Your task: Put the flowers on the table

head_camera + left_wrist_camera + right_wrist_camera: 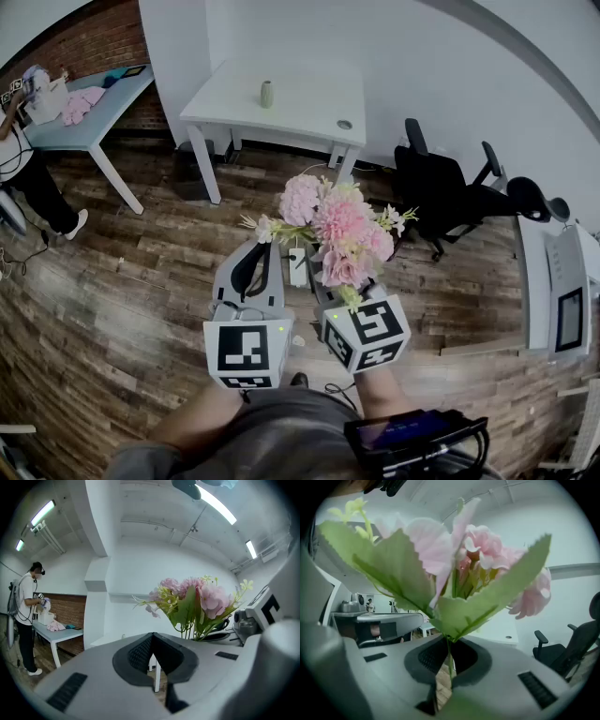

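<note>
A small cylindrical vessel (267, 94) is seen upright on the white table (309, 117), well ahead of both grippers; its contents cannot be made out. The flowers (454, 592) are clamped by their stems between the closed jaws of the right gripper (446, 660), with the blooms fanned out beyond its tips. The left gripper (153, 656) is held just beside it, jaws together on nothing. Both are pointed forward.
</note>
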`<action>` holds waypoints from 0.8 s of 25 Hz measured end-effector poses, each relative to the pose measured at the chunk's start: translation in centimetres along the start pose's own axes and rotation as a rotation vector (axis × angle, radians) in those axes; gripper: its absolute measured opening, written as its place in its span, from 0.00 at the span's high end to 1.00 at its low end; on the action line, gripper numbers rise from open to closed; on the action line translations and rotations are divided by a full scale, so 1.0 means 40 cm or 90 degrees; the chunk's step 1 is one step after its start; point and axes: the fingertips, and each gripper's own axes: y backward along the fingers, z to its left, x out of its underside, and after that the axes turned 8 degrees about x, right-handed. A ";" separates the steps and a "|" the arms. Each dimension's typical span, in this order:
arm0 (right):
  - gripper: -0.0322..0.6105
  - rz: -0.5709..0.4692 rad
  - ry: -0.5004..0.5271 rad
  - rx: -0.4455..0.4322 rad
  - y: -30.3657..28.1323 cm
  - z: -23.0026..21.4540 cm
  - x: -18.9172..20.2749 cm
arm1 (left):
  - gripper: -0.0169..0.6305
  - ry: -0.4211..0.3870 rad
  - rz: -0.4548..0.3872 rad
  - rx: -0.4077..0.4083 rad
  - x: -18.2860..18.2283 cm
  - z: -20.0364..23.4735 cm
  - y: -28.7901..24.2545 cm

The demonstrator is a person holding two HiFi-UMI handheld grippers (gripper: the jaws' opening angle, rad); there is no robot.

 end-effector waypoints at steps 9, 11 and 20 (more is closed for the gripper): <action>0.92 -0.005 0.008 0.023 -0.055 0.032 -0.013 | 0.96 0.014 -0.007 0.013 0.013 0.070 -0.014; 0.92 -0.005 0.008 0.026 -0.065 0.036 -0.011 | 0.96 0.013 -0.008 0.017 0.016 0.080 -0.018; 0.92 -0.027 -0.010 0.048 -0.154 0.060 -0.041 | 0.96 0.004 -0.014 0.038 0.009 0.168 -0.051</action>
